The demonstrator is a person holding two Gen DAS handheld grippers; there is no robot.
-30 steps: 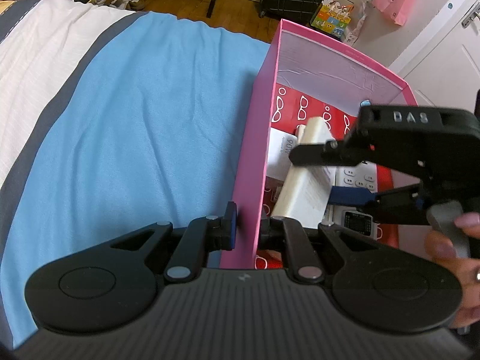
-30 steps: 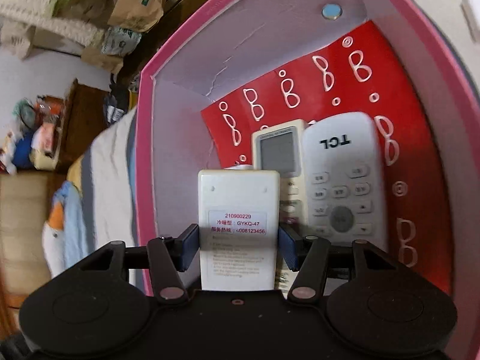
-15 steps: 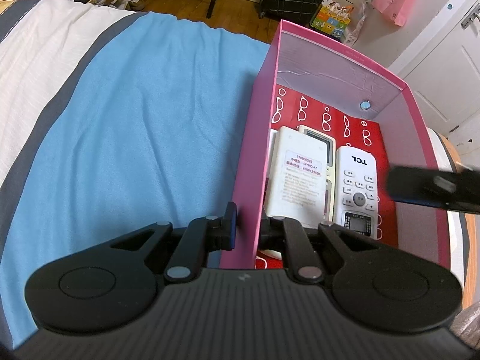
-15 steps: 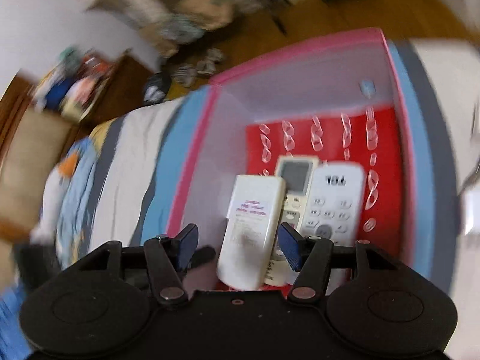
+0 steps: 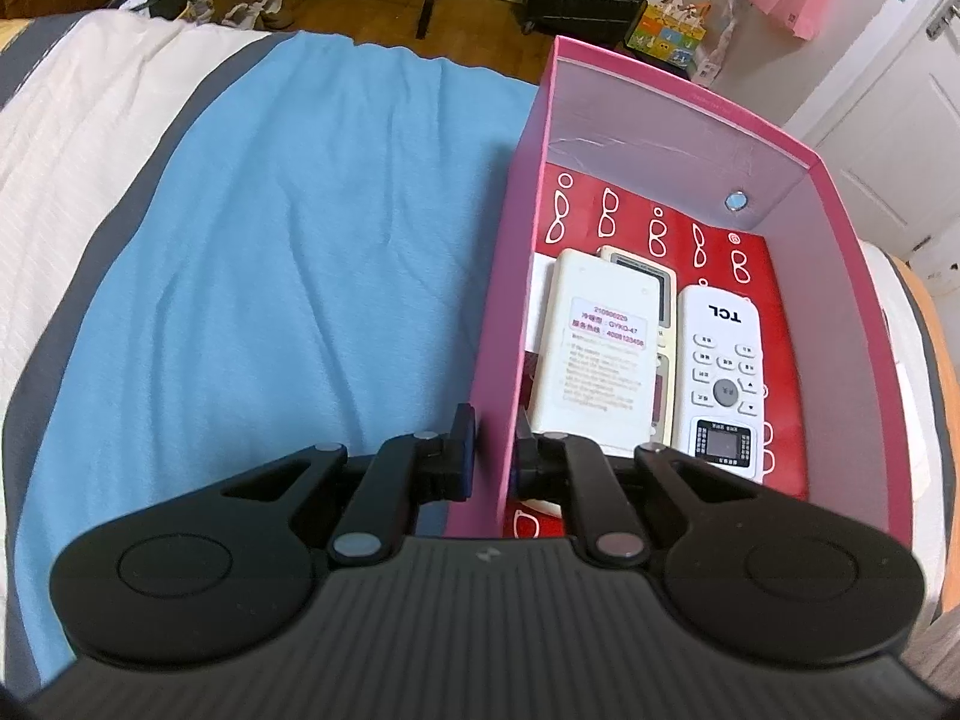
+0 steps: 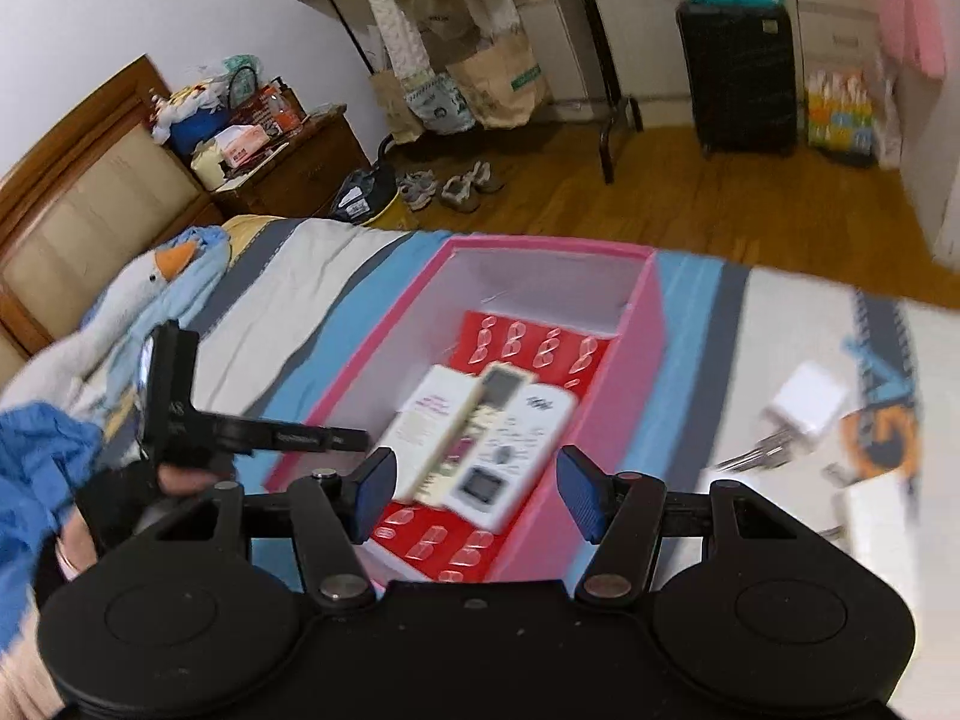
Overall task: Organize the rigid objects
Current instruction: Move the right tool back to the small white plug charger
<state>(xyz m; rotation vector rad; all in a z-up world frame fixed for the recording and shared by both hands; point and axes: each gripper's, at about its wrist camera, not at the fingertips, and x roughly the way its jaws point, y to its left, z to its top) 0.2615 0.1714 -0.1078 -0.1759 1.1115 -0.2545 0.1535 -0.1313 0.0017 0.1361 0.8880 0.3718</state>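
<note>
Pink box (image 5: 690,114): open-topped, standing on the blue band of your striped bedspread (image 5: 270,252). Its floor carries a red liner (image 5: 774,312) printed with white eyeglass motifs, and a small round silver disc (image 5: 735,201) sits on the inner face of one pale wall.

Contents, three remotes lying side by side:
- White remote, label side up (image 5: 591,348), nearest the box's left wall, with a pink-bordered sticker of printed numbers on its back. It overlaps the beige remote beside it.
- Beige remote with a display window (image 5: 654,288), largely covered, only its screen end and one edge showing.
- White TCL remote (image 5: 723,375), face up, buttons and a small lower screen visible, lying flat on the liner just beside the other two.

Your left gripper (image 5: 493,459): pinching the left wall of the pink box, one blue pad outside and the other finger inside, the wall held between them.

Your right gripper (image 6: 475,489): fingers spread wide with nothing between them, held above and back from the box, looking down into it. This view is motion-blurred, so fine detail on the remotes cannot be read there.

Other items on the bed, seen from the right wrist view: a white charger plug (image 6: 807,405) with metal keys just beside it, well apart from the box on its right; a plush goose with an orange beak (image 6: 162,276) toward the wooden headboard (image 6: 72,192).
</note>
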